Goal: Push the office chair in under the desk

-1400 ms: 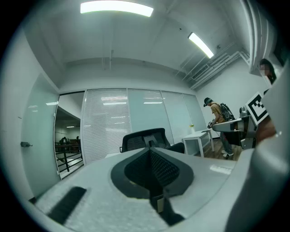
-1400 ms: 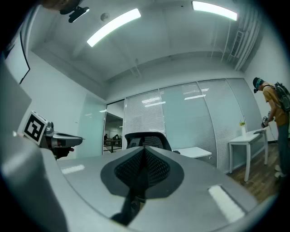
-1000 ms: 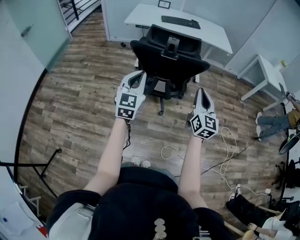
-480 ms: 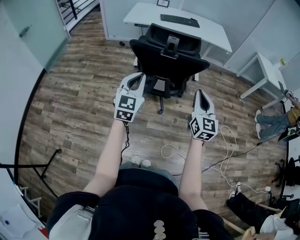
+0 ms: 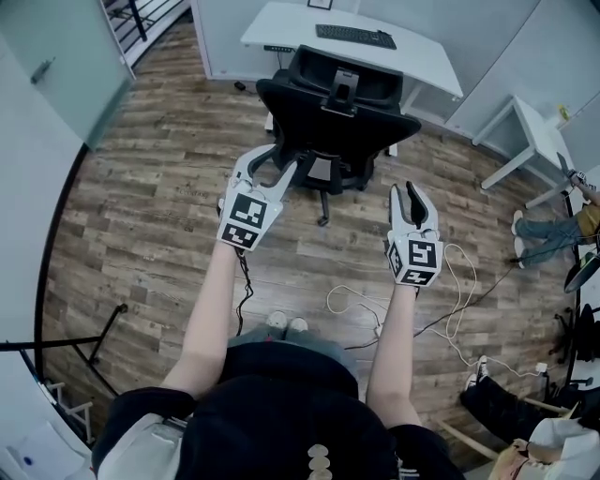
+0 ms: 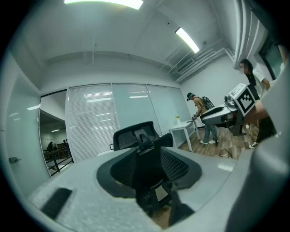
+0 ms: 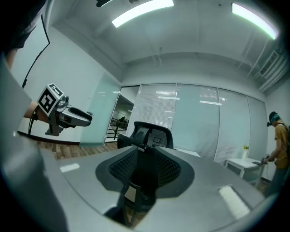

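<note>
A black mesh office chair (image 5: 337, 117) stands on the wood floor, its back toward me, in front of the white desk (image 5: 281, 28) with a keyboard (image 5: 354, 37). The seat is still outside the desk's edge. My left gripper (image 5: 272, 162) hovers just short of the chair's left rear, its jaws opening wide with nothing between them. Further back to the right, the right gripper (image 5: 408, 192) also has its jaws opening on empty air. Each gripper view frames the chair (image 6: 145, 156) (image 7: 145, 165) between its jaws, some way off.
A small white side table (image 5: 525, 141) stands right of the desk. Loose cables (image 5: 450, 291) trail on the floor by my right arm. People sit at the far right (image 5: 553, 244). A glass wall (image 5: 56, 66) curves along the left, with a black stand (image 5: 94, 328) below.
Both grippers' jaws have parted from shut, the left one much wider. Both hands have drifted slightly back and down in view. The chair has not moved.
</note>
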The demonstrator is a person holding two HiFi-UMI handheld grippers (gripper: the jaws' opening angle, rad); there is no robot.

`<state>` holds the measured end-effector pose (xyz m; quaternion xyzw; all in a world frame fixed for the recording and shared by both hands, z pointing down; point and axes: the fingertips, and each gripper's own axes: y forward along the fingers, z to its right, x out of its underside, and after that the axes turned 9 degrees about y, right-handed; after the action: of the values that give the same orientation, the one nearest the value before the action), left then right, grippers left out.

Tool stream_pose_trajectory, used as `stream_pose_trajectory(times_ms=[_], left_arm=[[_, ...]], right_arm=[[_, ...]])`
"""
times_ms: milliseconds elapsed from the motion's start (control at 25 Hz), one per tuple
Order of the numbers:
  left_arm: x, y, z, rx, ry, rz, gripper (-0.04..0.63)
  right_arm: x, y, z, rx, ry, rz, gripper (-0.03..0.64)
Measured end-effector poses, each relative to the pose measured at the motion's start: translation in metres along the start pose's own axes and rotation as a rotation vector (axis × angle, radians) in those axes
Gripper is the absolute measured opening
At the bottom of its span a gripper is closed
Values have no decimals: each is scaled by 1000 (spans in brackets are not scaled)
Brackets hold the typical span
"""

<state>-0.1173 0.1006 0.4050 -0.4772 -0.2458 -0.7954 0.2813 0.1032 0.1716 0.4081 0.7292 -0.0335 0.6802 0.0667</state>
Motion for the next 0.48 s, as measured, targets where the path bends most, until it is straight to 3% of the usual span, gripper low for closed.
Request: stream_pose_trajectory(times_ms=[200, 480], left_arm=[[9, 1, 4, 68, 39, -13, 210], [12, 12, -3, 120, 103, -21, 229]], right_arm=[[1, 0, -2, -6, -38, -27, 148], [1, 8, -4, -22, -82, -62, 180]])
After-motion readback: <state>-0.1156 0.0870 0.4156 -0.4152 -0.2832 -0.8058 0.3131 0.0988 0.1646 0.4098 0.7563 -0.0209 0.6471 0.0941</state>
